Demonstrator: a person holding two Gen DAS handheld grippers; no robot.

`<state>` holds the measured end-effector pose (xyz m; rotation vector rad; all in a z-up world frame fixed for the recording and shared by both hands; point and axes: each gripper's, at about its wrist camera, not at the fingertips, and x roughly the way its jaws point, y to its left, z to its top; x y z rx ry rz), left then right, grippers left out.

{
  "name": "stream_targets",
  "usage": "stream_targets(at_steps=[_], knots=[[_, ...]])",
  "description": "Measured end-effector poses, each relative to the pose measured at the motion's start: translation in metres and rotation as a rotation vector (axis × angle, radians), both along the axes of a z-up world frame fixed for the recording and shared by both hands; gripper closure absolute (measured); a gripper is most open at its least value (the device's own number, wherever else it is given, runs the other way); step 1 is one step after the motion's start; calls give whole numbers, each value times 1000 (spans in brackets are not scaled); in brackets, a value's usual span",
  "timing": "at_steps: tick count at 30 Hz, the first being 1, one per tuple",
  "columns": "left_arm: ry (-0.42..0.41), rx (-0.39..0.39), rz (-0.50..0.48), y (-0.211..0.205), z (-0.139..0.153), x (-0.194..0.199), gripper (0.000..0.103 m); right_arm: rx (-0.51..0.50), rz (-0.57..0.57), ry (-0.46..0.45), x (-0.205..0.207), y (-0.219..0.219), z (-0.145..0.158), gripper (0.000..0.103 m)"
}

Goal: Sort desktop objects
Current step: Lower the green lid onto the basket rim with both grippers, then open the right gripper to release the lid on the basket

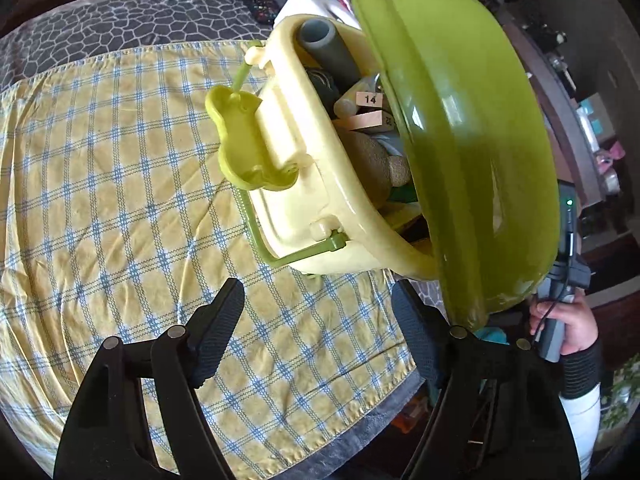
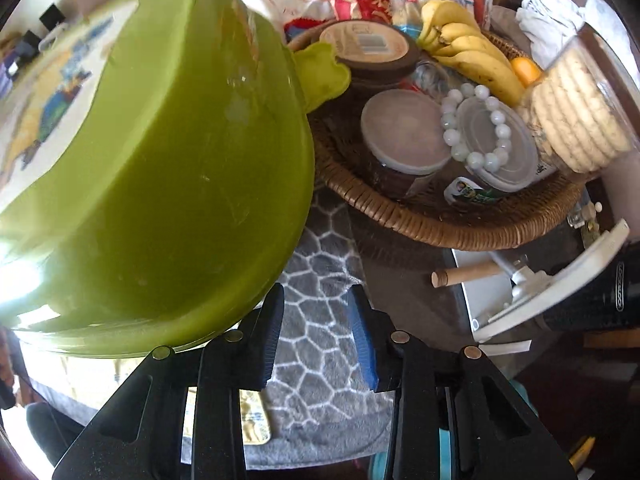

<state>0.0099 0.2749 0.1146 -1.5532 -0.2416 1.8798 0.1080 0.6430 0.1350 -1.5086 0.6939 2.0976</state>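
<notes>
Storage box [image 1: 320, 184] sits on the checked cloth [image 1: 120, 200] w/ its green lid [image 1: 460, 140] swung up, already full (grey tube [image 1: 328, 48], numbered blocks). Left gripper [image 1: 316, 340] is apart and empty; right gripper [image 2: 316, 332] narrower, also empty, beside the lid. Looks like the closing step: next, prob. push the lid down w/o snagging the bone-shaped latch [image 1: 244, 136].

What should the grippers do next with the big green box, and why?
Probably bring the left hand-held gripper forward to the cream box and steady its near rim. The green lid already stands open over a box full of things, like the block marked 14, and both hand-held grippers hold nothing. The right hand-held gripper hangs over the grey mat, beside the lid.
</notes>
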Motion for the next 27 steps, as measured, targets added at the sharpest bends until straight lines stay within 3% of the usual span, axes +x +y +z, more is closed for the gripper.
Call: stream_targets(at_steps=[4,8,14,19,20,22,25,26,27], knots=[[26,32,31,-12,12,-4,37,-29,-10,34,-7,-3,-5,71],[75,68,26,-12,35,-9,37,-6,9,12,-16,-10,5,83],[134,19,-38,14,51,-13,33,10,16,64,-4,-15,36,77],[137,-10,-84,34,55,-6,25,32,62,24,-12,-28,49,79],[138,-9,-87,37,56,-6,20,0,-84,41,-15,-30,51,79],[140,-4,-90,41,58,-10,15,13,-68,11,-24,-37,53,81],[144,-7,-92,46,61,-13,15,-11,-71,13,-31,-36,48,81],[147,-13,-88,45,62,-14,16,-65,-153,52,-31,-36,43,74],[150,-11,-85,44,64,-14,16,-83,-141,59,-33,-40,40,69]])
